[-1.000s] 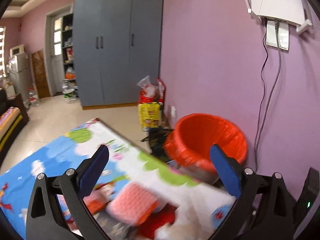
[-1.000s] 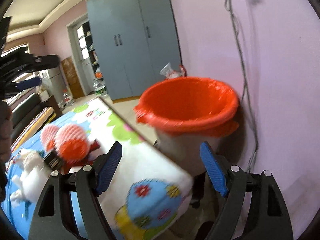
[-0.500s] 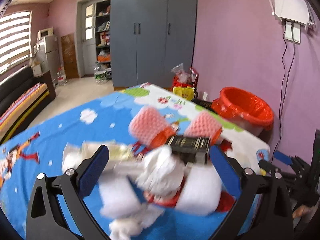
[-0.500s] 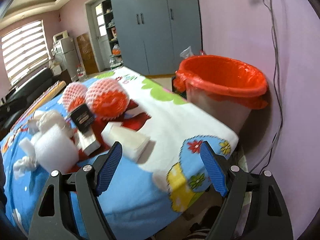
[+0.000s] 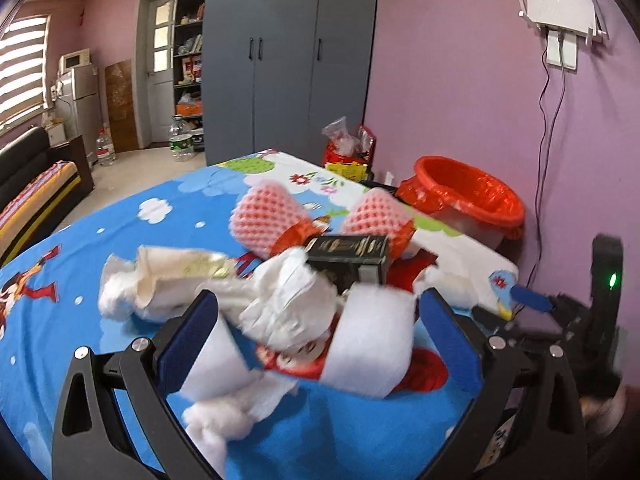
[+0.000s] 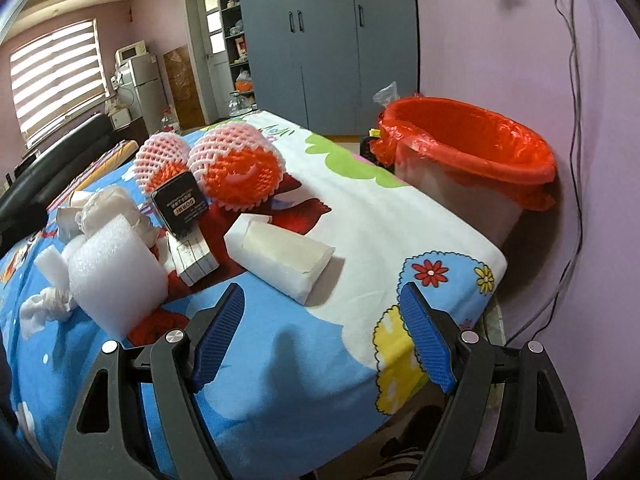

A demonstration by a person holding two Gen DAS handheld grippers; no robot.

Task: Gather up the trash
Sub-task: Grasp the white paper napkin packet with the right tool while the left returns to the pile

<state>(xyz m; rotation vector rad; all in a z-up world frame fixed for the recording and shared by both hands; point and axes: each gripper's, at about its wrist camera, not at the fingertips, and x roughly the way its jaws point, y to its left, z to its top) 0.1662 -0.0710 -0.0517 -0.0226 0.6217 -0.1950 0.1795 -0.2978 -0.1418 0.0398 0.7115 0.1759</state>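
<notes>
We read the trash as one loose heap near the tabletop's (image 6: 440, 216) corner that faces the bin, and two pieces in it matter most for the coming move. The white foam roll (image 5: 372, 344) lies at the near side of the heap, straight ahead of the left tool (image 5: 316, 320) and between its two blue pads, with crumpled tissue (image 5: 288, 312) pressed against its left side. Its long axis seems to run roughly along the tool's line of sight, though the blur makes us unsure. The left tool stands wide apart; we cannot see either pad pressing the foam, so we judge it has hold of nothing.

The white paper packet (image 6: 280, 256) lies flat just ahead of the right tool (image 6: 320, 336), a little to the left of its centre line, its long axis slanting from far-left to near-right. That tool is also spread wide and empty, with only tablecloth between its pads.

Further out sit the black box (image 6: 180, 204) and the two netted fruit sleeves (image 6: 236, 168), towards the middle of the tabletop. The red-lined bin (image 6: 472, 152) stands off the tabletop's right edge, beside the purple wall (image 6: 500, 40). The right hand is the nearer to it, so we judge the packet is the easier first carry.
</notes>
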